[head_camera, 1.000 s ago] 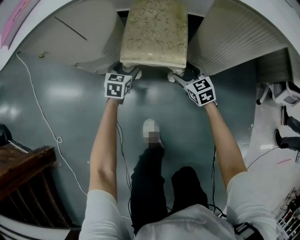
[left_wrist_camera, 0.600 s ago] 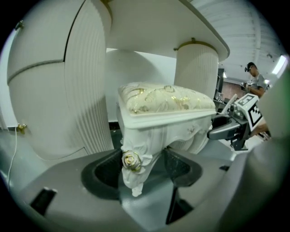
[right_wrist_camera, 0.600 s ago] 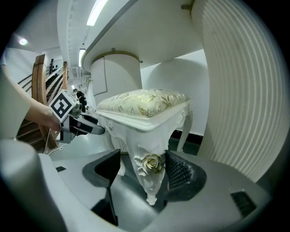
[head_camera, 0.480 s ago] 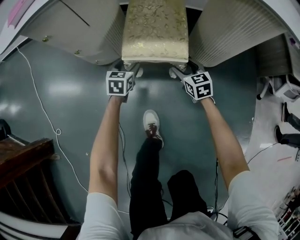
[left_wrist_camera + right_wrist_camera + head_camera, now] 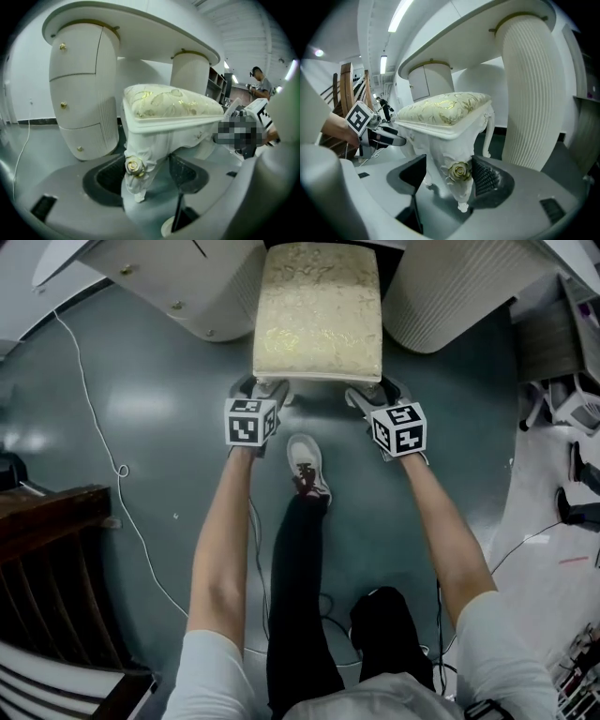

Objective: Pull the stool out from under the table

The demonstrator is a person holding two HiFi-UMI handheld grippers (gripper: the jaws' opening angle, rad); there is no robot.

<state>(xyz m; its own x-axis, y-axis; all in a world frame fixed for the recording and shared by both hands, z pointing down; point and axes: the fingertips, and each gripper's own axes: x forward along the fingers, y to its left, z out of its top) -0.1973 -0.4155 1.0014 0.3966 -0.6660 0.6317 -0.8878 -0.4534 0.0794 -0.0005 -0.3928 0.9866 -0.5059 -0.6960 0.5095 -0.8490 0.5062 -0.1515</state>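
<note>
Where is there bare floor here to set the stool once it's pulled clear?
Open floor between the white cable and the shoe; another patch in front of the right pedestal. Crowded around the stool, the wooden furniture and far-right clutter.

Glossy grey floor (image 5: 112,427), dark wooden furniture (image 5: 47,540)

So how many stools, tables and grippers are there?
stool: 1
table: 1
grippers: 2, the left gripper and the right gripper; each has just been closing its jaws, with a leg of the stool between them
total: 4
</note>
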